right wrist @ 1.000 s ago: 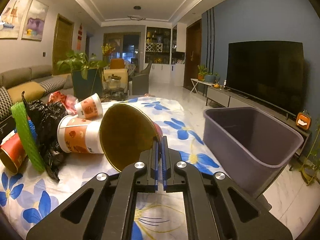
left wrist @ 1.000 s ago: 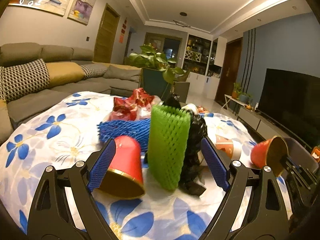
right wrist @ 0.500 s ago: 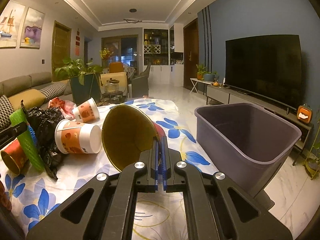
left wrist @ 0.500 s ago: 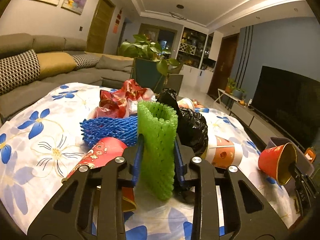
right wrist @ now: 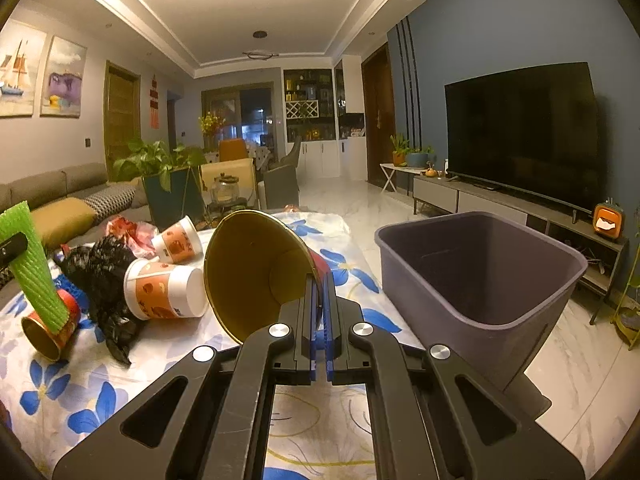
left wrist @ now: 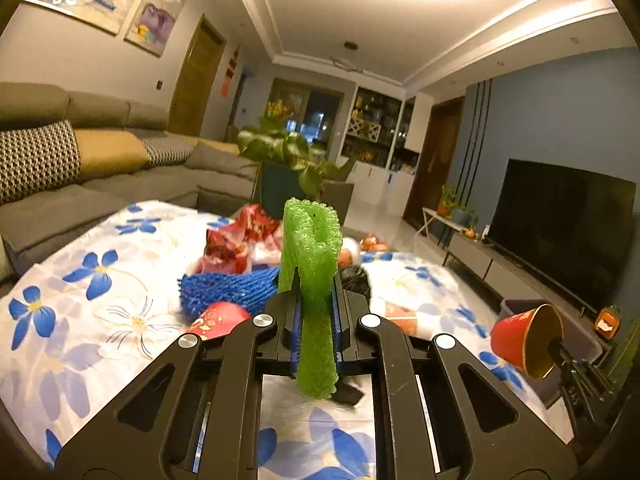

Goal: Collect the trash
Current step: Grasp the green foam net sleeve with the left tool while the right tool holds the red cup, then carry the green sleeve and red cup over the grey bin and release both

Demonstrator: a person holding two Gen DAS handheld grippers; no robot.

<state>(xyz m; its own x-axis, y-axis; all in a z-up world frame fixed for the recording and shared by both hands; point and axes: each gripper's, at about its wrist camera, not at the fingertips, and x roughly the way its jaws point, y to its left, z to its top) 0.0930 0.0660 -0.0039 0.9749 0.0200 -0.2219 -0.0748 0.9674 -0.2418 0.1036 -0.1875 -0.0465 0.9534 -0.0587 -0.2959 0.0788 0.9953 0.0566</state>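
Green foam-mesh sleeve (left wrist: 314, 280): pinched upright by the left hand-held gripper (left wrist: 316, 336).
Red gold-lined paper cup (right wrist: 260, 272): rim clamped by the right hand-held gripper (right wrist: 319, 320).
Grey plastic bin (right wrist: 480, 276): beside the counter (right wrist: 168, 364).

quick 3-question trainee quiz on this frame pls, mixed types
1. True or false: the left gripper is shut on the green foam net.
2. The red cup with the gold inside, pinched by its rim in the right gripper, is: A) already in the purple bin, B) left of the bin, over the floral cloth, C) lying on the sofa.
3. Fill in: between the white-and-orange cup and the green foam net lies a crumpled ____ plastic bag.

Key: 1 true; 2 B; 3 black.
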